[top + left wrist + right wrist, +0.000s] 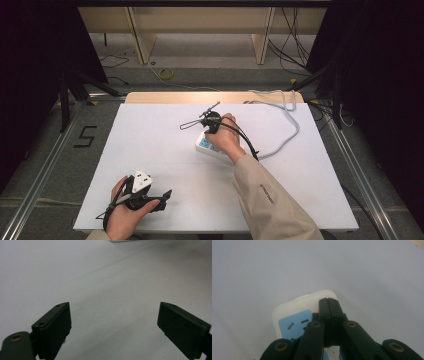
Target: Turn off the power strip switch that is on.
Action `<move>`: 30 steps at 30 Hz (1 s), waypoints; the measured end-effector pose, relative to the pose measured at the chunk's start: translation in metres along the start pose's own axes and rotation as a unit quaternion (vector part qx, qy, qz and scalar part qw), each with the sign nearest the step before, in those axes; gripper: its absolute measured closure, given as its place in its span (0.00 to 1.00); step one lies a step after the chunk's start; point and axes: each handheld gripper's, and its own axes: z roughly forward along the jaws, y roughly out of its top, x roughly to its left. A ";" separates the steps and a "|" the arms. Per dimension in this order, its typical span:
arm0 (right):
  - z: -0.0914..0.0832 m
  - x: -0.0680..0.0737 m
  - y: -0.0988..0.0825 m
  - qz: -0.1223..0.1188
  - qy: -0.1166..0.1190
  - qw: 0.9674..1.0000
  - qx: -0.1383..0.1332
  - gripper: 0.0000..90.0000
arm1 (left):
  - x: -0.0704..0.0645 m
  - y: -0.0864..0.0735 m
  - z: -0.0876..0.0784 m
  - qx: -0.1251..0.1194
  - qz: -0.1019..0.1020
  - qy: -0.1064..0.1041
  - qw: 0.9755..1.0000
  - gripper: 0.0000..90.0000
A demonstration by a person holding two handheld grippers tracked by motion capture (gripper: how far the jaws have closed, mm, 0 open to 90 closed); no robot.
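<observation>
A white power strip [204,145] with blue socket faces lies at the middle of the white table [150,155], partly under the person's right hand. In the right gripper view the power strip [294,315] sits just below my right gripper [328,300], whose jaws are shut together with their tips over the strip's end, beside a small red glow [318,311]. In the high view the right gripper [210,130] points down at the strip. My left gripper [164,198] rests near the table's front left edge. In its own view the left gripper [113,315] stands open over bare table.
The strip's grey-white cable [289,131] loops to the right and runs off the table's far edge. A wooden strip [210,97] borders the far side. Dark stands and loose cables [295,45] lie on the floor beyond.
</observation>
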 end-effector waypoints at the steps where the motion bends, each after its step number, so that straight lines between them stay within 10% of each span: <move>1: -0.001 0.000 -0.001 0.001 -0.001 1.000 0.001 1.00 | 0.000 0.000 0.000 0.000 0.000 0.000 1.000 0.13; 30: -0.047 -0.006 -0.030 -0.003 0.032 0.999 -0.035 1.00 | 0.000 -0.001 0.001 0.003 0.001 0.000 1.000 0.13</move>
